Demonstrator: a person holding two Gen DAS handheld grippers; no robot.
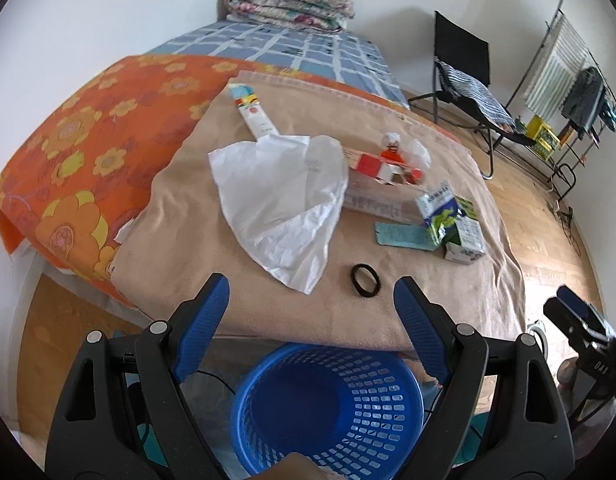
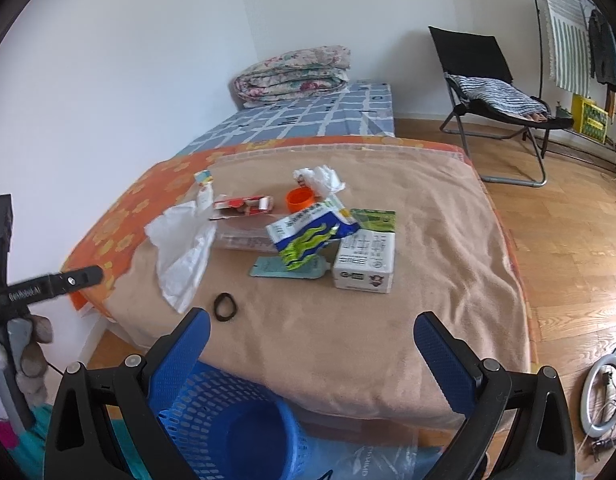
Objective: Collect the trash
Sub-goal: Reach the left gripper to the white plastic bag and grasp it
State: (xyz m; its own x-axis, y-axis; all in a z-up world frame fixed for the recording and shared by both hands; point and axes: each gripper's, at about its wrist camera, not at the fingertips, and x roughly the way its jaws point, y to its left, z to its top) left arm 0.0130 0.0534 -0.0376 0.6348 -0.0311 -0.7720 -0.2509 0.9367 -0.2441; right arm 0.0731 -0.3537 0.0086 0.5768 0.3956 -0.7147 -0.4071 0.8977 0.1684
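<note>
Both tools gape wide and hold nothing: left tool point(image 1: 312, 296), right tool point(image 2: 312, 330). The blue basket point(image 1: 328, 400) sits low in frame beneath them. Trash lies ahead on the bed point(image 2: 388, 320); the white bag point(image 1: 280, 204), long axis running toward upper left, is nearer the left. The basket's floor is barely discernible.

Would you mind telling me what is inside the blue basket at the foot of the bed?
The blue basket shows only bare blue mesh wall and floor, with no trash visible. The left gripper and a hand at the bottom edge cover parts of its rim and near side.
</note>
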